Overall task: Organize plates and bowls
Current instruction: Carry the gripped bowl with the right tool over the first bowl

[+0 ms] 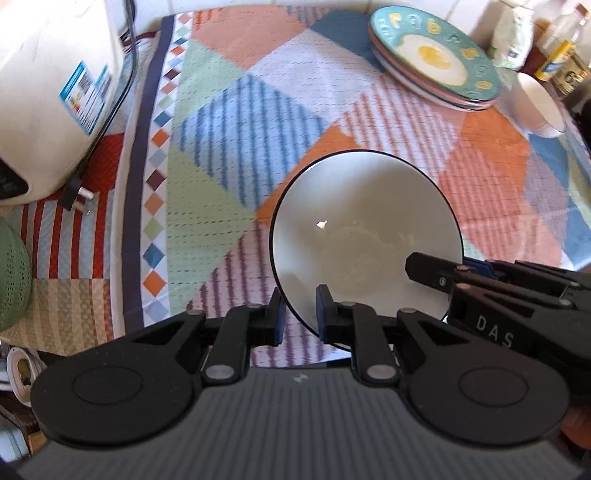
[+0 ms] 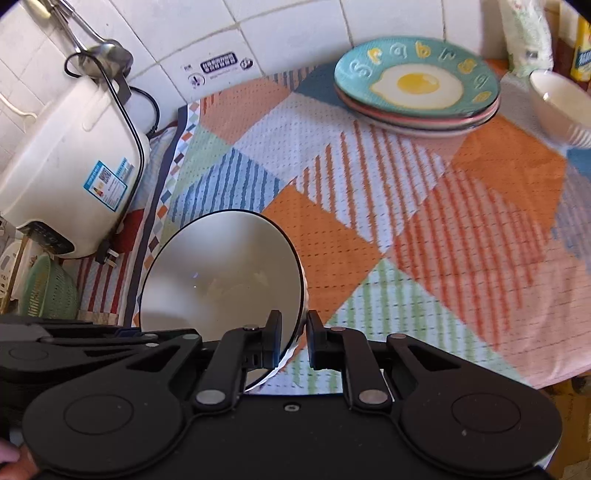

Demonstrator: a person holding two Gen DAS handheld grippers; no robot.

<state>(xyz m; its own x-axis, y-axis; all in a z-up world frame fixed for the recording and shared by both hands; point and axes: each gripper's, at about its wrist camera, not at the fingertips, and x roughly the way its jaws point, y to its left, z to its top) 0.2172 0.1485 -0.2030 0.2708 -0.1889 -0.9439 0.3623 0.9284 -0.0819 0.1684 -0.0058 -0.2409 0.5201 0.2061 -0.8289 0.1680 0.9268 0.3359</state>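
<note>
A white bowl with a dark rim [image 1: 354, 236] is held above the patterned tablecloth, and it also shows in the right wrist view [image 2: 221, 273]. My left gripper [image 1: 300, 317] is shut on its near rim. My right gripper [image 2: 293, 338] is shut on the opposite rim and shows in the left wrist view [image 1: 436, 273]. A stack of plates, the top one teal with a fried-egg picture [image 1: 436, 55] [image 2: 417, 81], sits at the far side. A second white bowl [image 1: 537, 105] [image 2: 561, 107] stands right of the stack.
A white rice cooker [image 1: 48, 96] [image 2: 62, 162] with a loose plug [image 1: 75, 192] stands at the left. A green colander [image 1: 11, 273] [image 2: 48, 291] is off the left edge. Bottles and a bag [image 1: 554, 40] stand at the back right by the tiled wall [image 2: 295, 29].
</note>
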